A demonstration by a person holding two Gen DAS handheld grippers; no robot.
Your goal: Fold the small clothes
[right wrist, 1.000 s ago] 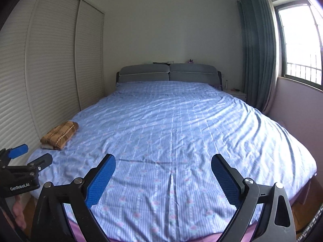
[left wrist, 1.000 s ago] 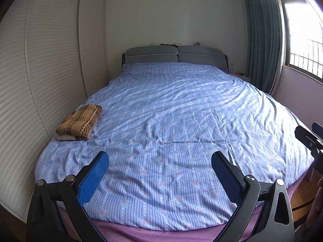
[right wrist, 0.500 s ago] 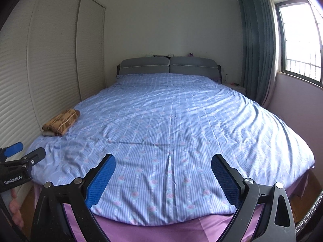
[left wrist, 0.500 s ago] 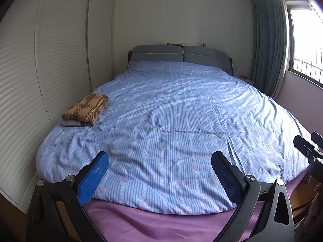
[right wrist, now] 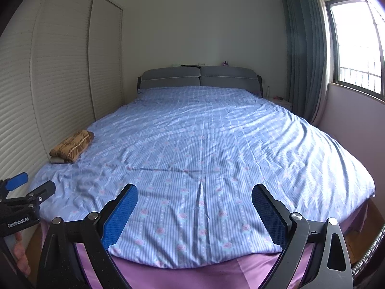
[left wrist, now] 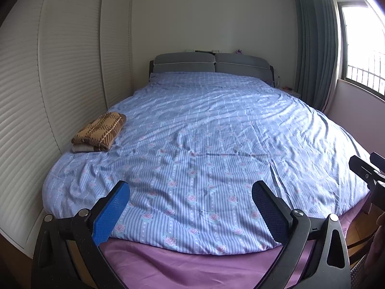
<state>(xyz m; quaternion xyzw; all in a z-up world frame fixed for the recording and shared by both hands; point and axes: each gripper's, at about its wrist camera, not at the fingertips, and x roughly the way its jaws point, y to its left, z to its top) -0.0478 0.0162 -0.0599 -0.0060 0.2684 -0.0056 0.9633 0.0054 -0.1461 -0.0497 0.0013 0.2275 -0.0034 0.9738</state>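
Both the left gripper (left wrist: 191,208) and right gripper (right wrist: 195,210) are backing away from the blue striped floral quilt (left wrist: 204,149), jaws spread wide and empty, leaving the folded brown plaid garment (left wrist: 99,132) far ahead to their left, suggesting folding is done.

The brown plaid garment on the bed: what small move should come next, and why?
Probably move the left gripper forward and leftward toward the folded brown plaid garment. It lies near the left edge of the blue floral duvet, atop a grey folded piece, far from both grippers. The left and the right gripper are open and hold nothing, at the foot of the bed.
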